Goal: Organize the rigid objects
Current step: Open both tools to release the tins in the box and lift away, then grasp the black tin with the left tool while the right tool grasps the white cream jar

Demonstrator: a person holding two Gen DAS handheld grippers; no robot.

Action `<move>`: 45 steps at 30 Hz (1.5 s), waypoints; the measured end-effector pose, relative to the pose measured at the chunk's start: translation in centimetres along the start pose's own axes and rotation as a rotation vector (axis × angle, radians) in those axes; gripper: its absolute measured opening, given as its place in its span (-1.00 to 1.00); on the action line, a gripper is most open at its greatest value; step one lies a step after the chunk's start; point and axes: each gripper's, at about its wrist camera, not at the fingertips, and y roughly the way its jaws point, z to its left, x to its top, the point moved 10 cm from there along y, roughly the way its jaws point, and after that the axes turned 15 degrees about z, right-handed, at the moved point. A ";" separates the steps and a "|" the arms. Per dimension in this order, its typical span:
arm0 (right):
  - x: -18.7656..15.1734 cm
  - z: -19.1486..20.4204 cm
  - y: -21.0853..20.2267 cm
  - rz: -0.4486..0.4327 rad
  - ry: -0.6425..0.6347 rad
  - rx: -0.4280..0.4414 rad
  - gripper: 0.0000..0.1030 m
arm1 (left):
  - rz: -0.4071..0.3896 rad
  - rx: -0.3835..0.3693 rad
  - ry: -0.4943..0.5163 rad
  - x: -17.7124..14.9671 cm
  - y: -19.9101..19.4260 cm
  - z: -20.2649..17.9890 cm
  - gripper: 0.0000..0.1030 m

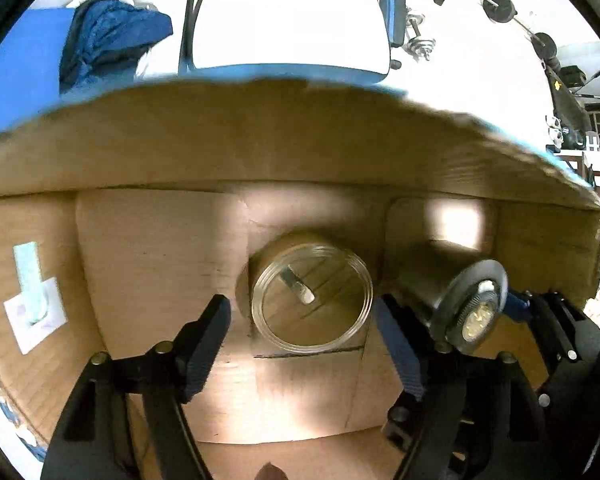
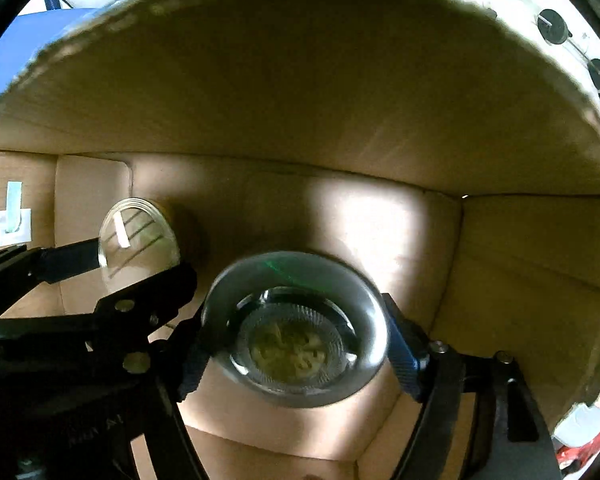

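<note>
A clear glass jar stands open-mouthed on the floor of a cardboard box. My left gripper is open, its fingers either side of the jar and apart from it. My right gripper is shut on a metal canister with a flanged rim, held inside the box to the right of the jar. The canister also shows in the left wrist view, and the jar and left fingers in the right wrist view.
The box's far wall rises close ahead. A white label with green tape is stuck on the left inner wall. Outside the box lie a blue cloth, a white chair and dumbbells.
</note>
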 end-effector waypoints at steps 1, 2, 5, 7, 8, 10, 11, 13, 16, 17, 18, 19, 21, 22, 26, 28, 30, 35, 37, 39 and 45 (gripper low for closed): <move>-0.3 0.0 -0.3 -0.002 -0.002 -0.004 0.53 | -0.005 0.011 0.000 -0.5 -0.5 0.1 0.61; -0.6 0.1 -0.4 -0.002 -0.002 -0.005 0.54 | -0.010 0.016 0.003 -0.9 -0.9 0.1 0.67; -2.1 0.5 -1.0 -0.007 -0.002 -0.004 0.62 | -0.027 0.033 0.010 -2.0 -1.0 -0.6 0.77; -3.1 0.7 -1.3 -0.013 0.002 -0.011 0.70 | -0.044 0.034 0.006 -2.8 -1.0 -1.0 0.86; -3.8 0.9 -1.5 -0.021 0.005 -0.012 0.78 | -0.059 0.030 0.003 -2.8 -1.4 -0.8 0.95; -5.5 1.1 -2.0 -0.044 0.021 -0.030 1.00 | -0.090 0.035 -0.007 -3.4 -2.1 0.6 0.98; -6.1 1.5 -2.2 -0.058 0.023 -0.034 1.00 | -0.115 0.039 -0.017 -3.9 -2.5 1.4 0.98; -8.0 2.0 -2.5 -0.081 0.032 -0.036 1.00 | -0.148 0.037 -0.024 -4.6 -3.1 1.9 0.99; -10.1 1.8 -3.6 -0.114 0.052 -0.014 1.00 | -0.202 0.041 -0.029 -6.5 -4.1 2.7 0.99; -11.0 1.8 -3.9 -0.132 0.059 -0.014 1.00 | -0.233 0.051 -0.029 -7.7 -4.7 2.8 0.99; -11.9 1.8 -4.4 -0.156 0.071 -0.015 1.00 | -0.253 0.066 -0.027 -8.3 -5.1 3.0 0.99; -12.4 1.9 -4.8 -0.175 0.078 -0.015 1.00 | -0.272 0.081 -0.022 -9.0 -5.5 3.0 0.99; -13.9 2.2 -5.6 -0.215 0.092 -0.020 1.00 | -0.312 0.102 -0.016 -10.3 -6.3 2.8 0.99; -13.9 2.4 -6.2 -0.228 0.094 -0.019 1.00 | -0.322 0.105 -0.016 -10.3 -6.4 2.7 0.99; -14.0 3.7 -7.7 -0.280 0.110 -0.016 1.00 | -0.388 0.133 -0.007 -13.2 -7.9 3.4 0.99; -14.6 3.0 -8.3 -0.307 0.117 -0.018 1.00 | -0.417 0.152 0.001 -14.0 -8.4 3.7 0.99; -16.1 3.2 -9.4 -0.341 0.121 -0.019 1.00 | -0.439 0.152 0.011 -15.4 -8.8 3.4 0.99; -18.9 3.8 -11.7 -0.413 0.118 -0.014 1.00 | -0.489 0.150 0.027 -18.8 -10.3 2.7 0.99; -20.3 4.0 -12.6 -0.438 0.112 -0.012 1.00 | -0.507 0.138 0.030 -20.2 -10.9 2.5 0.99; -21.7 4.1 -13.2 -0.454 0.110 -0.002 1.00 | -0.520 0.122 0.033 -21.3 -11.3 2.5 0.99; -26.0 2.6 -11.4 -0.425 0.130 0.032 1.00 | -0.482 0.132 -0.003 -24.6 -9.0 4.8 0.99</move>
